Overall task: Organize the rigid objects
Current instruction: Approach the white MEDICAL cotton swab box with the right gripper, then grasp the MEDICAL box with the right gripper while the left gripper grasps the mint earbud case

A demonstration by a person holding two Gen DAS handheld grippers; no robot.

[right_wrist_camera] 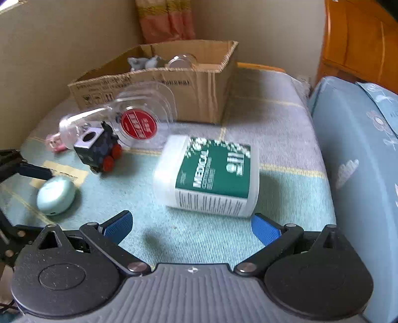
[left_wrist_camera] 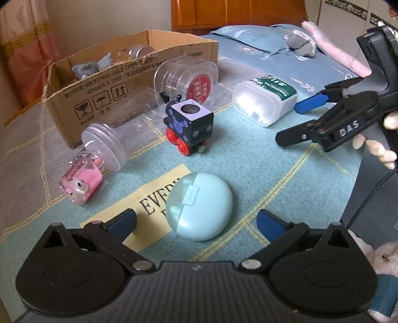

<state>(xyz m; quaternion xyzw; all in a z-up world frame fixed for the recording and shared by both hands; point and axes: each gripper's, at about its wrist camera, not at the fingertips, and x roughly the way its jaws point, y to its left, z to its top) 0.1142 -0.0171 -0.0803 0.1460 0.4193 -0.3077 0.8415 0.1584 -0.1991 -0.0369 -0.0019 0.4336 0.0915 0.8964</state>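
My left gripper (left_wrist_camera: pixel 196 221) is open, its blue fingers on either side of a round pale-green case (left_wrist_camera: pixel 199 206) lying on the blanket, not touching it. My right gripper (right_wrist_camera: pixel 191 223) is open and empty, just short of a white box with a green MEDICAL label (right_wrist_camera: pixel 209 176); that box also shows in the left wrist view (left_wrist_camera: pixel 263 99). A black toy train with red wheels (left_wrist_camera: pixel 190 124), a pink toy car (left_wrist_camera: pixel 80 183) and two clear plastic containers (left_wrist_camera: pixel 186 79) (left_wrist_camera: pixel 107 144) lie near a cardboard box (left_wrist_camera: pixel 82 99).
The cardboard box (right_wrist_camera: pixel 199 82) holds a grey toy and a clear jar. A blue pillow (right_wrist_camera: pixel 355 159) bounds the right side. A grey plush (left_wrist_camera: pixel 301 42) and pink cloth lie on the bed behind. A wall is at the left, a wooden headboard (left_wrist_camera: pixel 236 12) at the back.
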